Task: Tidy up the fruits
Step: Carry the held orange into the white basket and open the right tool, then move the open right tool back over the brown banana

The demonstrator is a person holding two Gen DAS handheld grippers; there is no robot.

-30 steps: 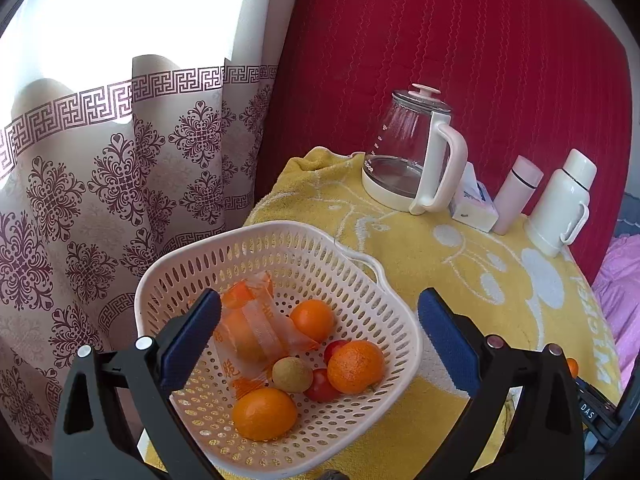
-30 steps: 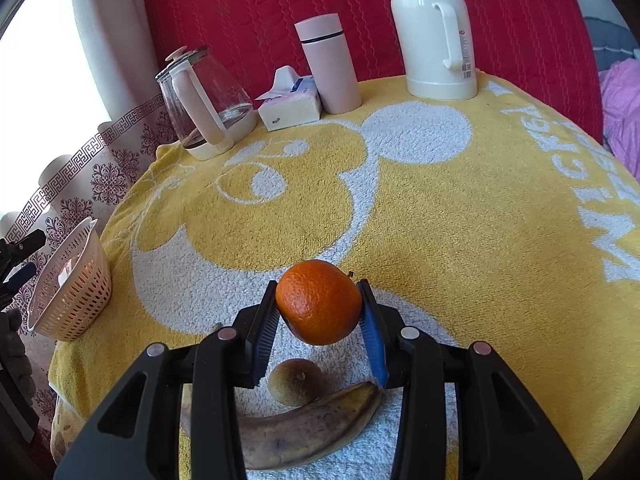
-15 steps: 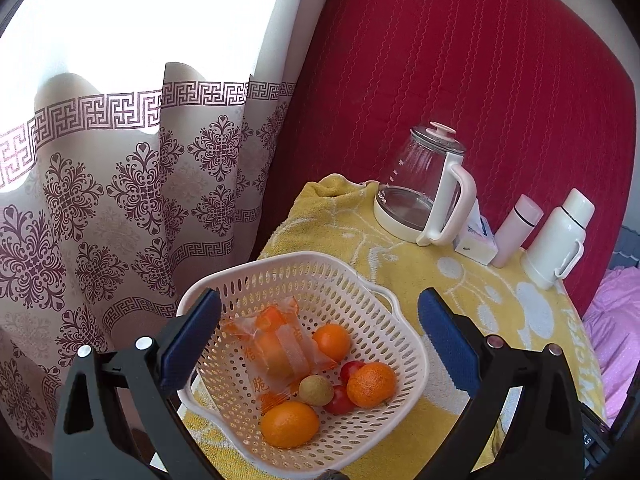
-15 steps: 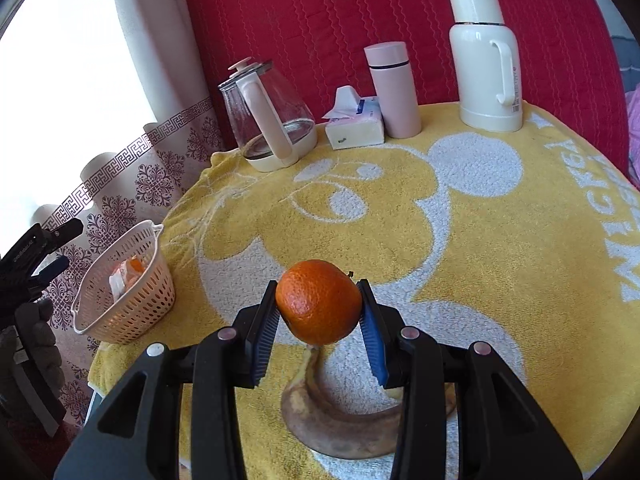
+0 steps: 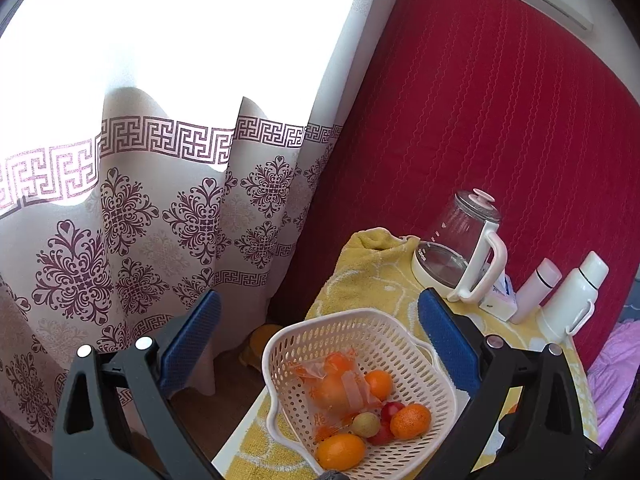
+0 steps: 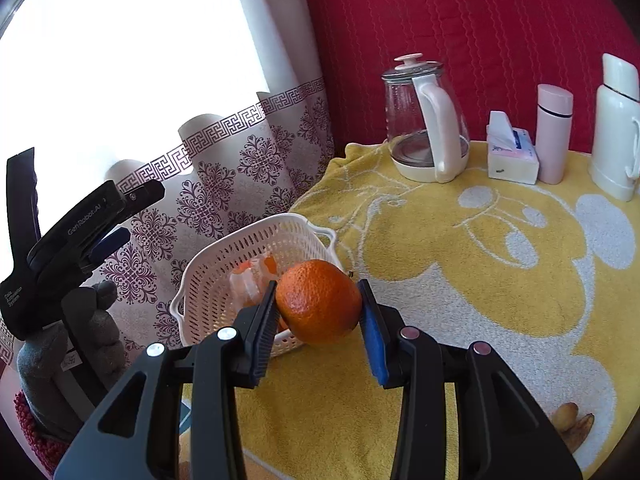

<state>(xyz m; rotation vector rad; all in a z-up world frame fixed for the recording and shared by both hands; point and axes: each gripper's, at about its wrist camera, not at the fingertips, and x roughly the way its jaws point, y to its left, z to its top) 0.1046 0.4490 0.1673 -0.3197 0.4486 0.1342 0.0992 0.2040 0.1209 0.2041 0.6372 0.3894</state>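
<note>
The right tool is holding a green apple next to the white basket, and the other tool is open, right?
Not quite: the right tool is shut on a round orange fruit, not a green apple, as the right wrist view shows. It is indeed next to the white perforated plastic basket, and the left tool is open.

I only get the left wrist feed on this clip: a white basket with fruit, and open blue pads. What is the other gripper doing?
Observer: The right gripper is shut on an orange, held beside the basket.
Reviewer: Is any fruit left on the table?
Observer: Yes, a banana lies on the yellow towel, at the right wrist view's lower right edge.
Reviewer: Who holds my gripper?
Observer: A hand in a grey glove grips the left gripper, which stands open.
</note>
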